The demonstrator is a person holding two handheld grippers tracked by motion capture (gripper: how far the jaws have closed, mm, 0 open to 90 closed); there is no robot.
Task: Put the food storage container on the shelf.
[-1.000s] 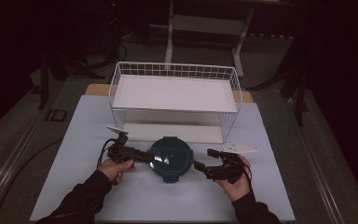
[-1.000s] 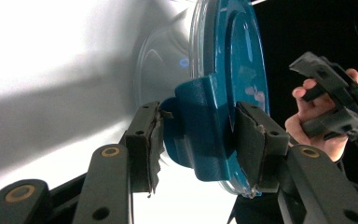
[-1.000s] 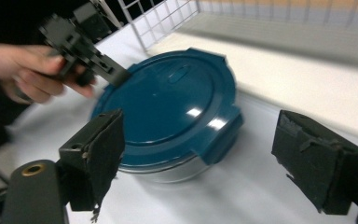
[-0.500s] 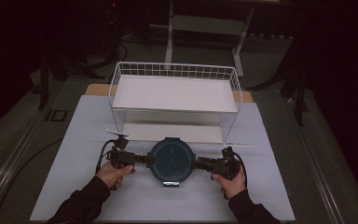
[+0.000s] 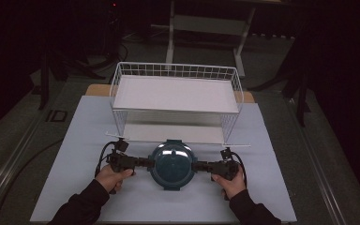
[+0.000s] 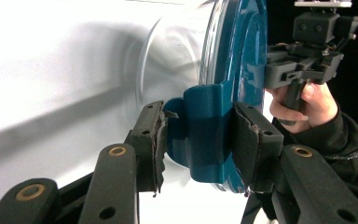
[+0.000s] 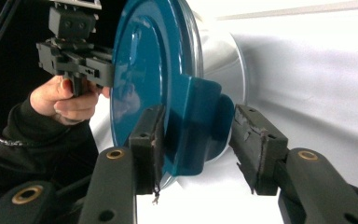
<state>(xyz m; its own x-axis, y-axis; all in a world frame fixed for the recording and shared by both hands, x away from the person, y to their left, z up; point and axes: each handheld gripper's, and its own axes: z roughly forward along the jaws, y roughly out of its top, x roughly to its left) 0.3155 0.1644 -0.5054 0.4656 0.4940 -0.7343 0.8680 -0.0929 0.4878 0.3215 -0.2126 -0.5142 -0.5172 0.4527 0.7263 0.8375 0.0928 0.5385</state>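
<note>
A round teal pot (image 5: 172,161) with a tab handle on each side rests on the white table (image 5: 272,197), in front of the rack. My left gripper (image 5: 149,163) is shut on the left handle (image 6: 205,135), and both pads (image 6: 151,140) press on it. My right gripper (image 5: 197,165) has just been closing around the right handle (image 7: 200,126). One of its pads (image 7: 149,140) lies against the teal side, while the other pad (image 7: 256,149) still stands a small gap off the handle. Each gripper view shows the other hand and its gripper beyond the pot.
A white wire rack (image 5: 176,70) with a flat shelf stands just behind the pot, and its foot bar (image 5: 236,144) lies close to my right hand. The table edge (image 5: 168,221) is near my forearms. Dark floor and stands surround the table.
My right gripper has come in from the right and down to the pot's right handle, and its jaws have narrowed around it. The left gripper and the pot have stayed in place.
</note>
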